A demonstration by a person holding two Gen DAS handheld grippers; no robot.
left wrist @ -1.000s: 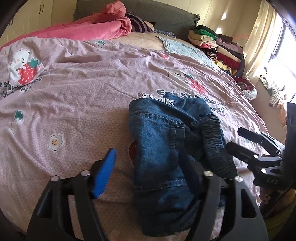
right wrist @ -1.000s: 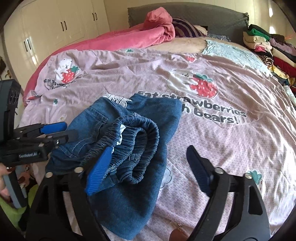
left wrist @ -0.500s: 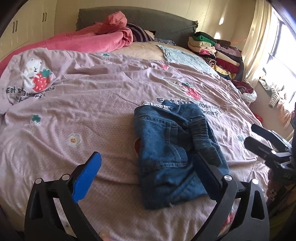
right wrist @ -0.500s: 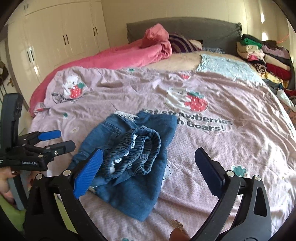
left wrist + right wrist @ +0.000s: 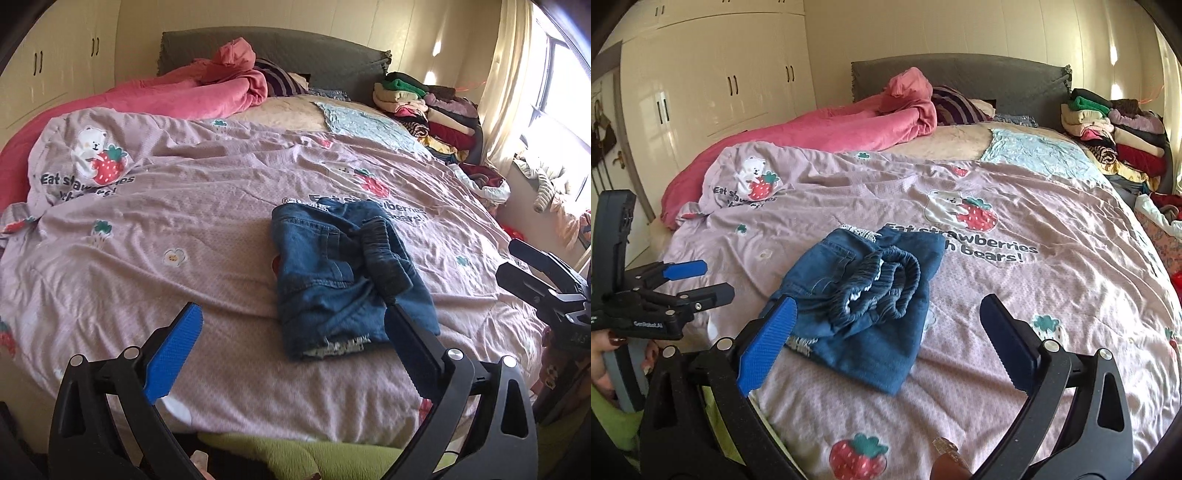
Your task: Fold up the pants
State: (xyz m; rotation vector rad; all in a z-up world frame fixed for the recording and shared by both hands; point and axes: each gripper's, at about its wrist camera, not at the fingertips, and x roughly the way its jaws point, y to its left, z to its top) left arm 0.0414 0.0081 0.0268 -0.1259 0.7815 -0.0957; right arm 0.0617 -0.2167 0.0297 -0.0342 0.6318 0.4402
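Observation:
Blue denim pants (image 5: 343, 273) lie folded into a small bundle on the lilac strawberry-print bedspread (image 5: 184, 229), their elastic waistband (image 5: 882, 286) bunched on top. My left gripper (image 5: 291, 332) hovers open near the bed's front edge, short of the bundle, with nothing between its fingers. The right gripper (image 5: 886, 328) is also open and empty, held back from the pants (image 5: 864, 295). Each gripper shows in the other's view: the right one (image 5: 524, 266) at the right edge, the left one (image 5: 698, 280) at the left edge.
A pink duvet (image 5: 177, 96) and a striped pillow lie by the grey headboard (image 5: 960, 77). A stack of folded clothes (image 5: 428, 110) fills the far right corner. White wardrobes (image 5: 716, 74) line the left wall. A window with a curtain (image 5: 517, 74) is on the right.
Both grippers opened wide and drew back and up from the pants, which now lie free on the bed. The bundle looks smaller and farther off in both views.

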